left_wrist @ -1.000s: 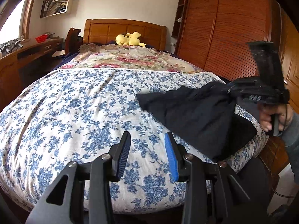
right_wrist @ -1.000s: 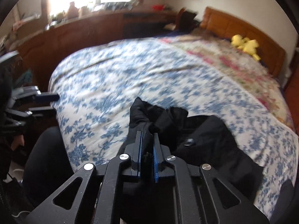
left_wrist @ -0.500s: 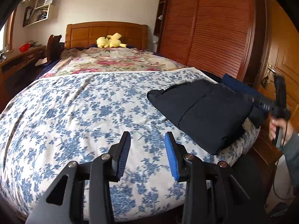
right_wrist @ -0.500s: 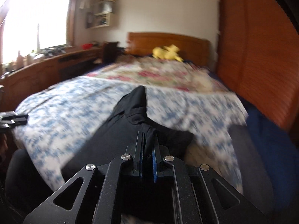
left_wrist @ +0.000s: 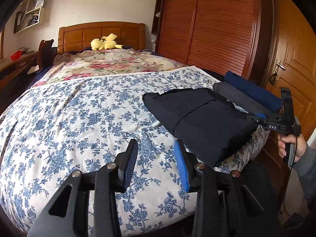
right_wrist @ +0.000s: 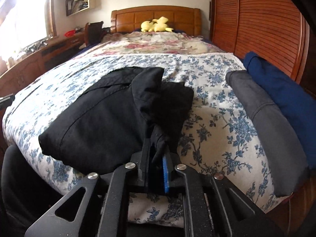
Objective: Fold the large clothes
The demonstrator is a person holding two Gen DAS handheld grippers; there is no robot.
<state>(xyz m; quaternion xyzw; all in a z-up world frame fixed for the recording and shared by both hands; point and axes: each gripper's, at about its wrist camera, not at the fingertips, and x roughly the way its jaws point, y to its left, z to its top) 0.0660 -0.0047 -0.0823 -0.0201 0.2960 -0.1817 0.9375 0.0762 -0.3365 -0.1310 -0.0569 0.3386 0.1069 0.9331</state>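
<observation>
Home bedroom: bed (left_wrist: 79, 118), wardrobe (left_wrist: 213, 25)

Both wrist cams low, share bed (left_wrist: 79, 108).

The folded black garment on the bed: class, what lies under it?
Under the black garment lies the blue-flowered bedspread, showing all around it. Whatever sits directly beneath the folds is covered. One corner lies between the opening right gripper.
</observation>
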